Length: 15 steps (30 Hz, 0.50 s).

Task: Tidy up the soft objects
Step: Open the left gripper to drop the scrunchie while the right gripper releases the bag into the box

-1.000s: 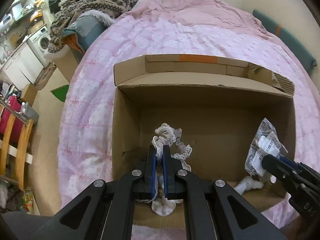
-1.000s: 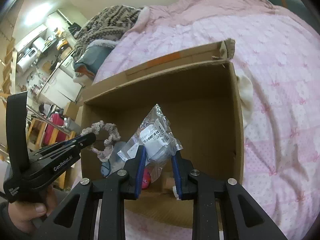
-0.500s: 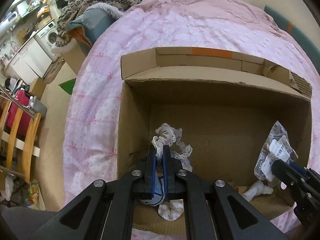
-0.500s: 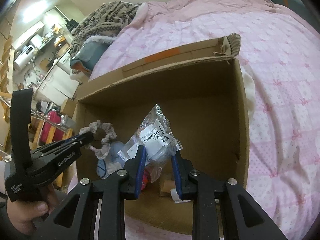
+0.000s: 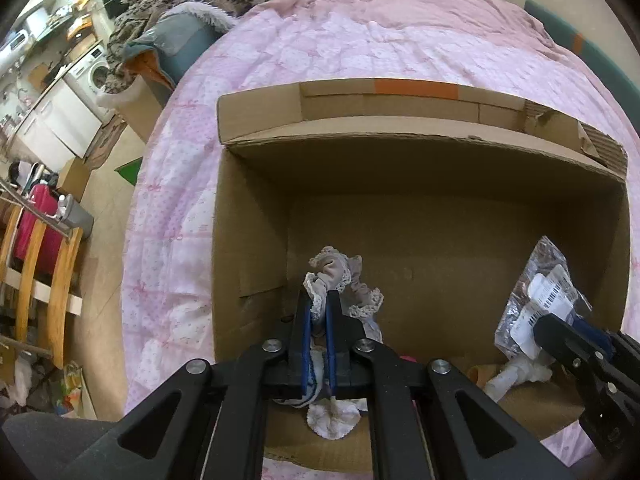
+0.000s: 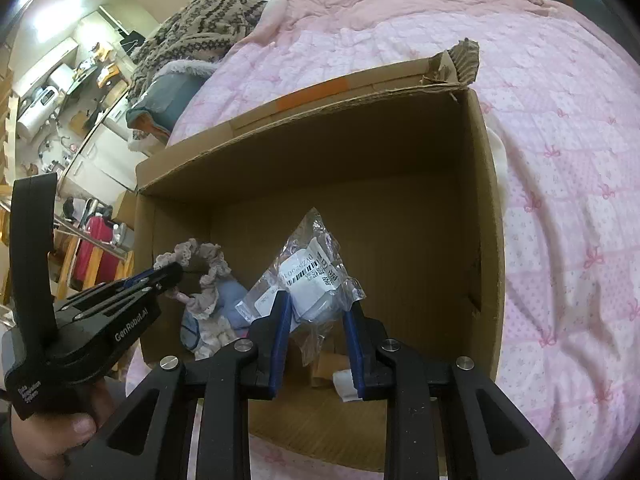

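While one box (image 5: 256,240) waits, two tools (image 5: 318,312) (image 6: 318,312) grip.

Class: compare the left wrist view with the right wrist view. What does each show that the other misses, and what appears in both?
Left wrist only: a white washing machine at the far left, and the left tongs seen from behind, shut on the scrunchie.
Right wrist only: the hand holding the left tongs, and the right tongs shut on the bag.
Both: box, scrunchie, bag, pink bedspread.
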### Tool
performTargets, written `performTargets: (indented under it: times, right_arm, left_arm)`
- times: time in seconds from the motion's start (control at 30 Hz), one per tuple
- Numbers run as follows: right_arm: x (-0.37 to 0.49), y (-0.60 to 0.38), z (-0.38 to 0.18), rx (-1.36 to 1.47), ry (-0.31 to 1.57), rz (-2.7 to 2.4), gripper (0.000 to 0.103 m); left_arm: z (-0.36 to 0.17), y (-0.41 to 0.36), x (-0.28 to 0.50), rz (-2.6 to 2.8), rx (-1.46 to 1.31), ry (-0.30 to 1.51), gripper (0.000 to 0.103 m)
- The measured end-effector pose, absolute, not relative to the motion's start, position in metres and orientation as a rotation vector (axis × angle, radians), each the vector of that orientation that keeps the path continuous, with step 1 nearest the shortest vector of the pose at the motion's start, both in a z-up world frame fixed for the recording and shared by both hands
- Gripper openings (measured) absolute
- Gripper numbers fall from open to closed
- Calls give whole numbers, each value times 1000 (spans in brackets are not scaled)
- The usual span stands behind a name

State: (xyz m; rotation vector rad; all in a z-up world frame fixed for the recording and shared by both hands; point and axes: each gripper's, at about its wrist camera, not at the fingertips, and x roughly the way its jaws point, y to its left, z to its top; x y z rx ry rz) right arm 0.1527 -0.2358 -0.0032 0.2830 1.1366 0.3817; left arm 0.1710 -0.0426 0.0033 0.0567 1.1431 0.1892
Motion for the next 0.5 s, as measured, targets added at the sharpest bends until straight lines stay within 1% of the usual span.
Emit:
performTargets:
  times: [0.1,0.2,0.27,0.3,0.33,0.37,0.4,0.43,0.47,0.5]
  right_arm:
    - [153,-236,-3,292,1136,379,27]
    - [154,-236,-3,299,1136,378,27]
    - [154,-237,-2,302,1134,381,28]
    - [153,-238,-2,305,1131,382,28]
    - [153,-239,-1,310,1127,381,28]
    - [153,-240,0,316,1122,382,28]
    - [153,-240,1,319,1119,384,28]
    - [152,-241,2,319,1116,385,29]
    - [152,-241,3,315,1110,385,30]
    - [151,-241,4,308,1102,385,39]
  left_arm:
    - [3,-44,171,180,53,1151,8]
    - [3,-42,169,154,20,1164,14]
    - [3,-41,168,148,9,1171,20]
    - [3,-41,167,149,7,1172,26]
    - [3,-41,166,149,5,1172,35]
    - [4,-41,165,150,4,1170,41]
    - [7,-40,164,154,5,1161,52]
    - [9,-40,163,158,7,1152,58]
    - [11,-39,161,162,11,1140,58]
    - [14,-38,160,163,14,1129,58]
